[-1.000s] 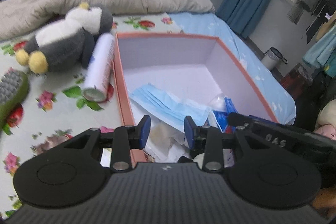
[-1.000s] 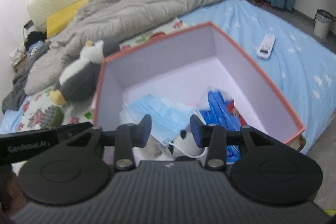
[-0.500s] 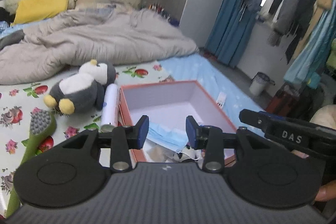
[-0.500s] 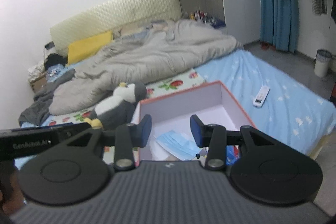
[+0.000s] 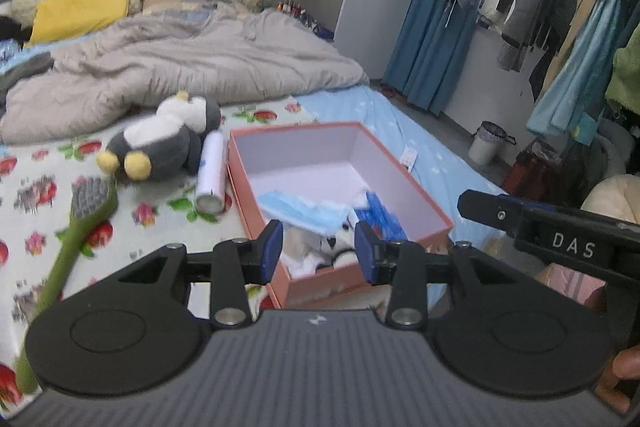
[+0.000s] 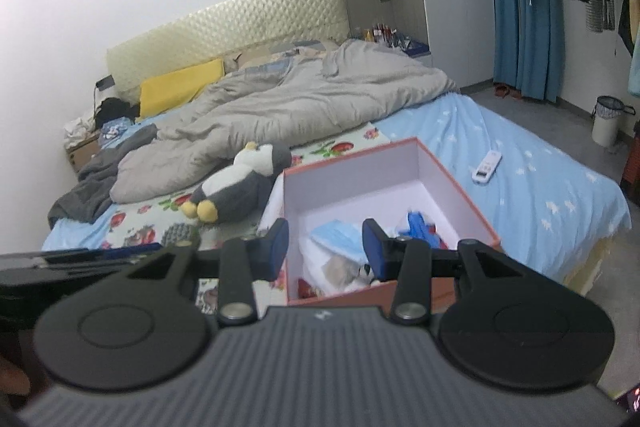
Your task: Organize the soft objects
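Left wrist: my left gripper [image 5: 316,247] jaws apart, nothing between them; pink box [image 5: 404,187] mid-frame on bed [image 5: 48,183]; penguin plush [image 5: 160,143] to its left, beside spray can [image 5: 211,171] | Right wrist: my right gripper [image 6: 325,247] jaws apart, empty; pink box [image 6: 472,211] centre, penguin plush [image 6: 236,187] left of it.

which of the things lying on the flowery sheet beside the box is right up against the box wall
The white spray can, lying on its side along the box. The penguin plush and green brush lie farther out.

Left gripper [image 5: 316,246] jaws parted and empty, right gripper [image 6: 325,248] likewise, both angled downward, side by side
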